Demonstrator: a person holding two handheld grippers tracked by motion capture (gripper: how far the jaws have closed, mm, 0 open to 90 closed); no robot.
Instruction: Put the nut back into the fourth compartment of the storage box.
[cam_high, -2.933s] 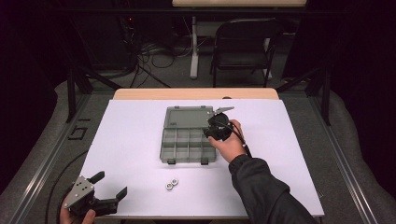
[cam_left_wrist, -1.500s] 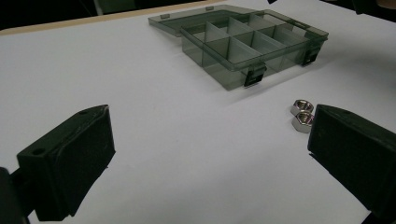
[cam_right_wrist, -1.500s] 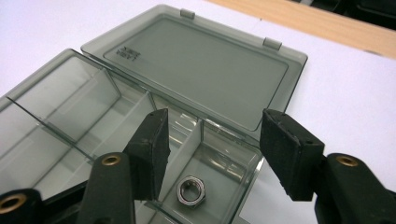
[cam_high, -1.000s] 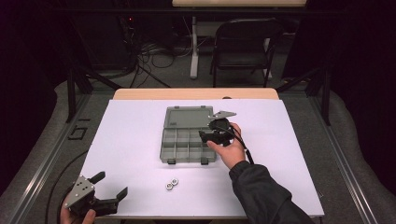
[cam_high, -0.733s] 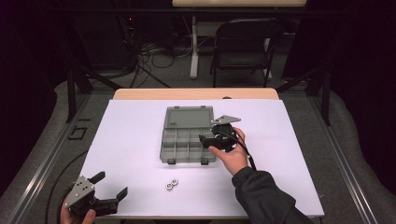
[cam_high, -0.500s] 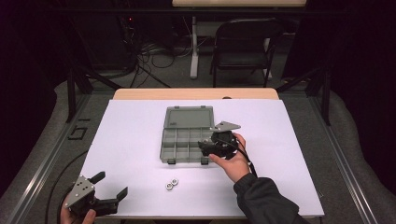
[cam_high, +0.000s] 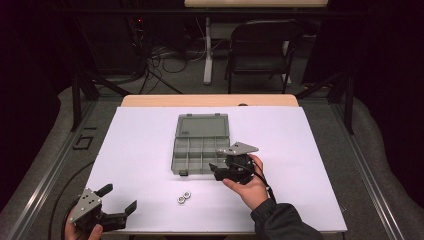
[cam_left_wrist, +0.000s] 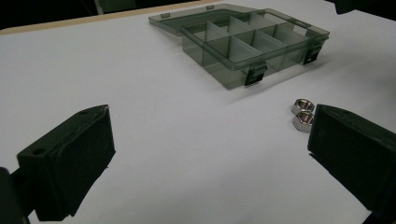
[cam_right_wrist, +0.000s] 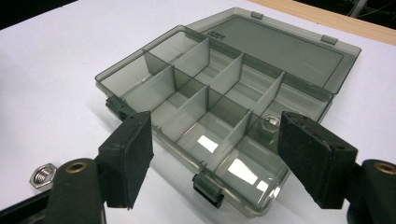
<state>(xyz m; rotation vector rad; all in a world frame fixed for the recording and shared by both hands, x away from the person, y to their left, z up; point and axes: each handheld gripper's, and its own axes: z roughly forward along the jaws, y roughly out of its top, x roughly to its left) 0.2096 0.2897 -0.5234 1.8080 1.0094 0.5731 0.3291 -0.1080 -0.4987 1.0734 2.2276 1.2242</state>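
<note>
A smoky grey organiser box (cam_high: 200, 150) lies open mid-table, its lid flat behind it. In the right gripper view the box (cam_right_wrist: 205, 107) has several divided compartments, and one steel nut (cam_right_wrist: 270, 124) rests in a near-right one. Two more nuts (cam_high: 184, 197) lie on the white sheet in front of the box. My right gripper (cam_high: 216, 171) hovers at the box's near right corner. Its jaws have just been opening and stand wide, with nothing between them (cam_right_wrist: 217, 126). My left gripper (cam_high: 119, 198) rests open at the near left, facing the two nuts (cam_left_wrist: 302, 112).
The white sheet (cam_high: 140, 150) covers the tabletop, with a wooden edge (cam_high: 210, 100) showing at the far side. A black chair (cam_high: 260, 50) and cables stand on the floor beyond the table. A loose nut (cam_right_wrist: 43, 176) lies beside my right gripper's left jaw.
My right gripper has drawn back from above the box toward the person and now sits at the box's near right corner. The left gripper has not moved.
</note>
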